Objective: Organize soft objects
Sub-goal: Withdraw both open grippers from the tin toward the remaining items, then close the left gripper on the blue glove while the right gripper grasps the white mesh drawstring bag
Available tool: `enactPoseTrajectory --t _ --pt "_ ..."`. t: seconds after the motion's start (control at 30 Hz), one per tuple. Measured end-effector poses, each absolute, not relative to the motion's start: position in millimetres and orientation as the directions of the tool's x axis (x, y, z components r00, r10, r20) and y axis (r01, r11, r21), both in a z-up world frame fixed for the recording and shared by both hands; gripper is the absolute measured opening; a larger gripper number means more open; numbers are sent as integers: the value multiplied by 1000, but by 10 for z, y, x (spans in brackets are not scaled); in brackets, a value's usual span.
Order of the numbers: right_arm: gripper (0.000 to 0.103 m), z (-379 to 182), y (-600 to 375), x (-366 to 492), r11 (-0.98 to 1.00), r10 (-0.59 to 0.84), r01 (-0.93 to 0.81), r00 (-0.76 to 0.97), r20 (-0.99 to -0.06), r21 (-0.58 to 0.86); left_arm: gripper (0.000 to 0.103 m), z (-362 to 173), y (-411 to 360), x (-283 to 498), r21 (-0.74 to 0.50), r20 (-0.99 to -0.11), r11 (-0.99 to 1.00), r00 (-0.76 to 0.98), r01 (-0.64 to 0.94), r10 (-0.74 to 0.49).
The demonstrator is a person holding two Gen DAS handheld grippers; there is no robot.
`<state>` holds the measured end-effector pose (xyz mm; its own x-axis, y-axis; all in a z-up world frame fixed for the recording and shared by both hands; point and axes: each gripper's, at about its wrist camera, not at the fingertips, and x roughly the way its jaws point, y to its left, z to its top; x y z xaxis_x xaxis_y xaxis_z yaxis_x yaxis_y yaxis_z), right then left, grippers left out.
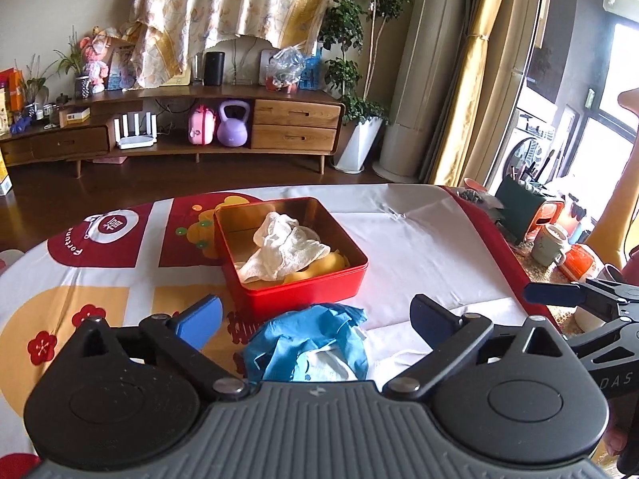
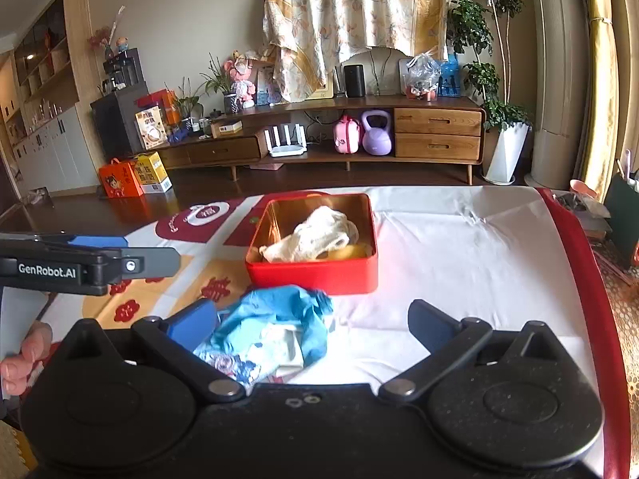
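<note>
The left tool (image 1: pixel 315 321) stands with its blue-padded fingers (image 1: pixel 201 319) wide apart and nothing pressed between them. Just ahead of it, in the gap, a crumpled blue cloth (image 1: pixel 309 343) lies on the tabletop (image 1: pixel 431 247), a loose, wrinkled heap with a paler white and printed piece folded inside it. The right tool (image 2: pixel 313 321) is likewise spread wide and grips nothing; from its own camera the same blue cloth (image 2: pixel 279 319) sits toward its left finger (image 2: pixel 193 319), close to the pad, though contact cannot be judged. Just beyond the cloth, farther from both tools, a red square tin (image 1: pixel 307 287) stands open on the tabletop, its inside golden. In it lies a rumpled white cloth (image 1: pixel 285 247), bunched and textured like a towel, resting on something soft and yellow (image 1: pixel 319 267) that peeks out at the near right corner. The tabletop is covered with a sheet that is plain white to the right of the tools and printed with red and orange shapes to the left. A hand (image 2: pixel 24 359) shows at the left edge of the right tool's view.
</note>
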<state>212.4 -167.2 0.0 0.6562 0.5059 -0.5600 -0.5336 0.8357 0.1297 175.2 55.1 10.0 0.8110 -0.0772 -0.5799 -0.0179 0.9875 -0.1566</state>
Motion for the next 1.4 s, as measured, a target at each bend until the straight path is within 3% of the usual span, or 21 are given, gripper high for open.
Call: enactPoseTrajectory --t 0.3,0.63,1.0,1.17,1.4 --pt "103 -290 -1736 1984 851 474 -511 650 -594 120 103 -182 559 1493 -134 -562 989 827 -58 -28" --pt "100 -707 -1708 1919 848 454 -519 605 -654 110 103 -599 539 1458 -141 -627 989 777 -52 -48" --pt "88 -1097 -1551 2070 836 442 -538 548 -710 106 103 -885 531 1820 -95 -640 994 768 -53 -20" --pt "88 -1090 -1502 2162 843 463 -522 575 -674 133 103 -988 569 2047 -98 -655 993 756 -71 -11" --pt "89 -1229 -1388 2353 863 430 -485 559 -709 141 103 -1121 558 2325 -72 -674 995 739 -64 -1"
